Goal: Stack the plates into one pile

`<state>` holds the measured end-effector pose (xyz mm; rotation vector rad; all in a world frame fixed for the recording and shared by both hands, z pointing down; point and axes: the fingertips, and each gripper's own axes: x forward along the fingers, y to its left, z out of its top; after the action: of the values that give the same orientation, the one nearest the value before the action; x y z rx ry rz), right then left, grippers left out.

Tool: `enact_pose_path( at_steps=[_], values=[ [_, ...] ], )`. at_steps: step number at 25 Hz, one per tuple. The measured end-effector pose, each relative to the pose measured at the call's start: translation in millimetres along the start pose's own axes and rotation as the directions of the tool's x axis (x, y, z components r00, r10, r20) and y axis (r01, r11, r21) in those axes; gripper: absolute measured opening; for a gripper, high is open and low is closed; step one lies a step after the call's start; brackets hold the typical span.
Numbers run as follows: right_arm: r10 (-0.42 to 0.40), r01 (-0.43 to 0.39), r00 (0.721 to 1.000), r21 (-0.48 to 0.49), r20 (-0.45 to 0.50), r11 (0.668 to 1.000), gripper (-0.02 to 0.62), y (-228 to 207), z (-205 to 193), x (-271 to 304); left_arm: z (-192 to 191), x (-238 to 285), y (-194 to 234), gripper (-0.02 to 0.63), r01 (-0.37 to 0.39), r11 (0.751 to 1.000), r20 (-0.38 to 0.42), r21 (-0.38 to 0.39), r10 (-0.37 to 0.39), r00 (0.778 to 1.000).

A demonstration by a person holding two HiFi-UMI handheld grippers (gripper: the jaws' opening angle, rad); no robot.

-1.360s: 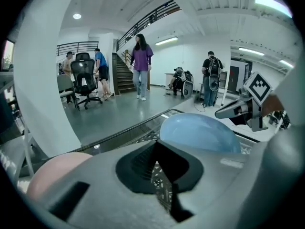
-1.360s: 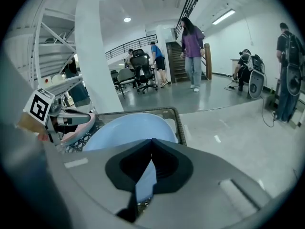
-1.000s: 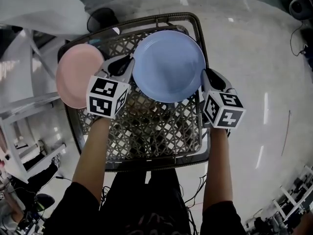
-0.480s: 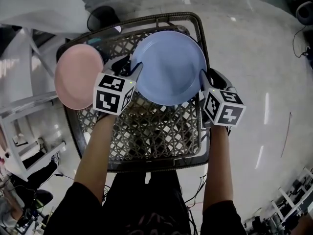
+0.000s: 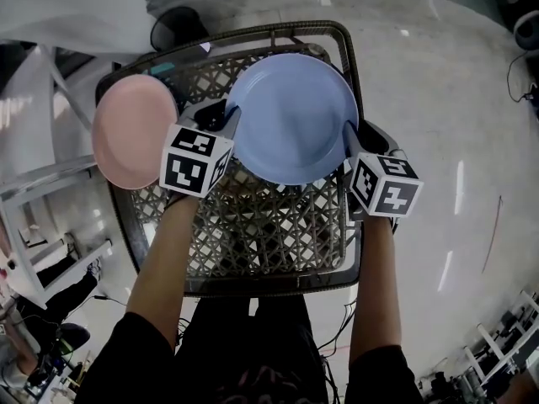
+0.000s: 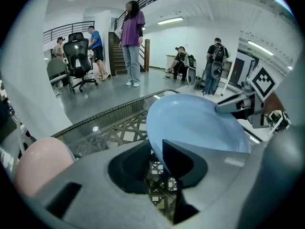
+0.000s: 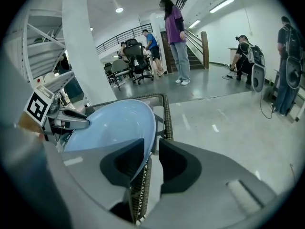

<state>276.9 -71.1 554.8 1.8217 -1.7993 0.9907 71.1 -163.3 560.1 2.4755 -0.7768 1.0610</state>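
Two plates are in view, and they are not yet one pile.

**Head view.** The blue plate (image 5: 295, 116) lies over the lattice worktop (image 5: 261, 225). The left hand-held gripper (image 5: 221, 114) is at its left rim and the right hand-held gripper (image 5: 358, 137) at its right rim. The pink plate (image 5: 130, 137) lies to its left, apart from it. Compared with a second ago, little differs. The left hand-held gripper has edged in toward the blue plate's rim, and the gap to the pink plate is as wide as before.

**Left gripper view.** The jaws have just been closing, yet they stand partly apart. The blue plate's (image 6: 200, 128) rim lies between them against one jaw. Lattice shows through the gap at the other, so nothing is clamped.

**Right gripper view.** The same holds here. The jaws have just been closing and are still apart. The blue plate's (image 7: 114, 123) rim lies along one jaw and is clear of the other.

**Reading.** The plate seems loosely cradled rather than gripped. Whether it rests on the worktop cannot be told. Both grips probably need tightening before the blue plate can be carried onto the pink one, so the stacking itself is still to do.
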Motion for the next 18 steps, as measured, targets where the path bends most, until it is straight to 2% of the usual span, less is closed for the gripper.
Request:
enact_pose_path(
  at_steps=[4,18],
  values=[
    [0.012,-0.012,1.000,-0.001,-0.001,1.000,0.072,1.7,-0.4,2.0,1.1,0.1,-1.1,0.074,0.002,1.000,-0.003,0.009,-0.001,1.000],
    [-0.005,0.005,1.000,0.004,0.011,1.000,0.061,1.6,0.8,-2.0,7.3,-5.9,-1.4,0.066,-0.002,1.000,0.033,-0.013,0.002,0.999]
  ],
)
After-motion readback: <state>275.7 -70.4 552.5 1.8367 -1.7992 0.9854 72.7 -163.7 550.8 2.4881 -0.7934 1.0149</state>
